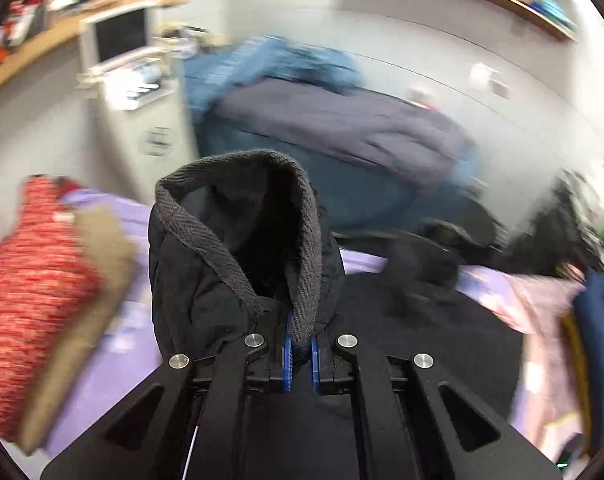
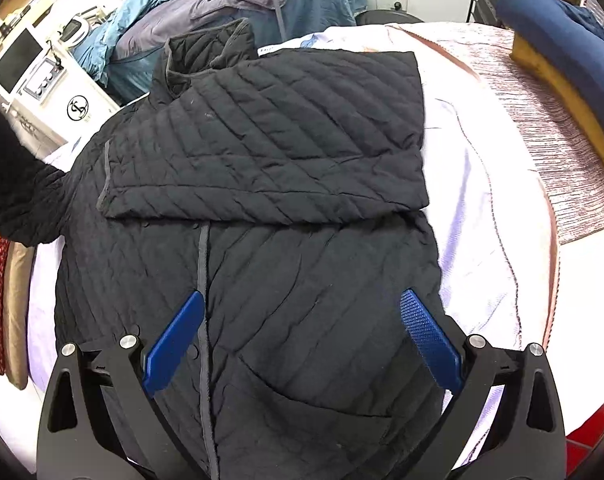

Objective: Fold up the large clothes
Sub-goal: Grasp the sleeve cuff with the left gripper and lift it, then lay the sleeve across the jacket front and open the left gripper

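Black quilted jacket (image 2: 262,168) on lilac sheet (image 2: 470,200); left gripper (image 1: 301,354) pinching cuff (image 1: 238,240); right gripper (image 2: 302,344) spread.

Left gripper (image 1: 301,354) jaws clamped, right gripper (image 2: 302,336) jaws wide

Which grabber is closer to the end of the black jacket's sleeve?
Left. The left gripper is shut on the sleeve cuff and lifts it. The right gripper hovers open above the quilted black jacket, touching nothing.
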Demonstrator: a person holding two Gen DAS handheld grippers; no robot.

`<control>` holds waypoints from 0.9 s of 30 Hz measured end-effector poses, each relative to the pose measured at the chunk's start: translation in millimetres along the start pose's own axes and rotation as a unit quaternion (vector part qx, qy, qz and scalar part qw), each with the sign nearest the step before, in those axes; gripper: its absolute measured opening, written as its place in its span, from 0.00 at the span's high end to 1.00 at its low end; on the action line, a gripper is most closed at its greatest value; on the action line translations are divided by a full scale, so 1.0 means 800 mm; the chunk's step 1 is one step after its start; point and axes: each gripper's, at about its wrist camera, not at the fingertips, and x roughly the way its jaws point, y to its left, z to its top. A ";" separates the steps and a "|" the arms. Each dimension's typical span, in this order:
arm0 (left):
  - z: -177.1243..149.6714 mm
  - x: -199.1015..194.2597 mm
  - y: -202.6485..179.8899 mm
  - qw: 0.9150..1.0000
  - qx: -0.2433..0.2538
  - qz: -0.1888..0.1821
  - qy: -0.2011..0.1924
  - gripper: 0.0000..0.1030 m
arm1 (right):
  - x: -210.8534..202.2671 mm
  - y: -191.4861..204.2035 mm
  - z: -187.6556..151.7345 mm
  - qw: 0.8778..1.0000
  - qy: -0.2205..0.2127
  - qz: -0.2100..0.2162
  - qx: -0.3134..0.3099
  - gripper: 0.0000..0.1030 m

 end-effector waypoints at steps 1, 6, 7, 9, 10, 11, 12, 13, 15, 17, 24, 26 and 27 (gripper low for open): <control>-0.007 0.009 -0.033 1.000 0.008 -0.025 0.011 0.94 | -0.002 -0.003 0.000 1.000 -0.001 0.000 0.003 0.06; -0.053 0.062 -0.162 0.994 0.080 -0.053 0.060 0.94 | -0.008 -0.023 -0.005 1.000 -0.002 -0.008 0.022 0.06; -0.060 0.073 -0.177 0.992 0.085 -0.059 0.075 0.94 | -0.009 -0.027 -0.007 1.000 -0.001 -0.010 0.027 0.06; -0.076 0.098 -0.198 0.989 0.094 -0.050 0.100 0.94 | -0.011 -0.036 -0.009 0.999 -0.001 -0.013 0.036 0.06; -0.082 0.109 -0.206 0.988 0.097 -0.048 0.113 0.94 | -0.012 -0.040 -0.010 0.999 -0.002 -0.015 0.040 0.06; -0.086 0.119 -0.209 0.985 0.102 -0.046 0.129 0.94 | -0.013 -0.043 -0.010 0.999 -0.001 -0.016 0.043 0.06; -0.092 0.129 -0.210 0.983 0.106 -0.042 0.143 0.94 | -0.012 -0.046 -0.010 0.999 -0.001 -0.017 0.046 0.06; -0.098 0.139 -0.210 0.981 0.110 -0.041 0.152 0.93 | -0.012 -0.049 -0.010 0.999 0.000 -0.017 0.049 0.06; -0.104 0.151 -0.210 0.975 0.129 -0.045 0.176 0.91 | -0.009 -0.053 -0.008 0.999 0.004 -0.015 0.052 0.06; -0.112 0.158 -0.212 0.969 0.139 -0.060 0.195 0.59 | -0.006 -0.053 -0.006 0.998 0.009 -0.012 0.054 0.06; -0.114 0.125 -0.219 0.960 0.107 -0.168 0.198 0.06 | 0.004 -0.049 0.013 0.998 0.013 -0.001 0.058 0.06; -0.112 0.114 -0.219 0.954 0.086 -0.205 0.204 0.06 | 0.003 -0.048 0.021 0.998 0.010 0.005 0.059 0.06; -0.112 0.108 -0.222 0.947 0.074 -0.232 0.209 0.06 | 0.003 -0.046 0.026 0.998 0.007 0.007 0.058 0.06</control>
